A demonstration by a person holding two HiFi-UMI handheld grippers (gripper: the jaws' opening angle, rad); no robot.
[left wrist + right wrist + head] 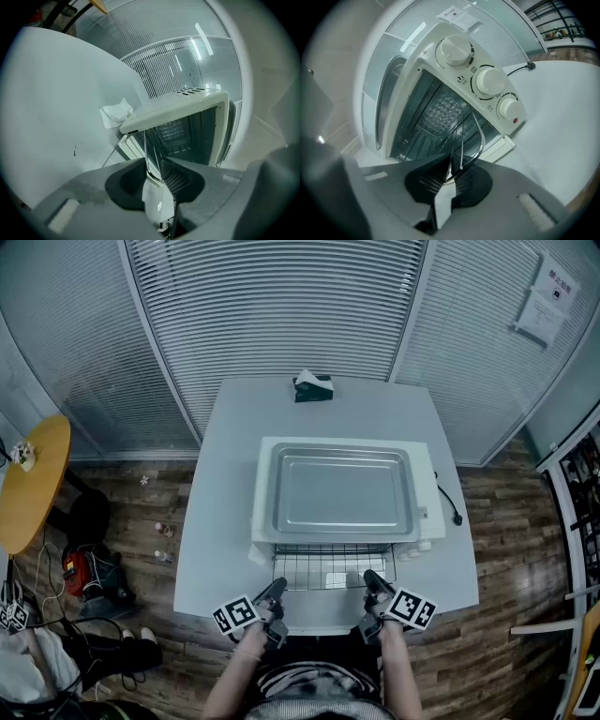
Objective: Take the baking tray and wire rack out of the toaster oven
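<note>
Head view: high overhead, looking steeply down, taking in the table (225, 521) and toaster oven (424, 486). Left and right gripper views: low, tilted, very close, facing the oven's open mouth from its left and right front corners. All three share the wire rack (328, 570) at the opening.

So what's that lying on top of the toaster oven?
An empty metal baking tray lies flat on the toaster oven, covering most of its top. The roof beneath the tray is hidden. The wire rack sticks out in front, below.
</note>
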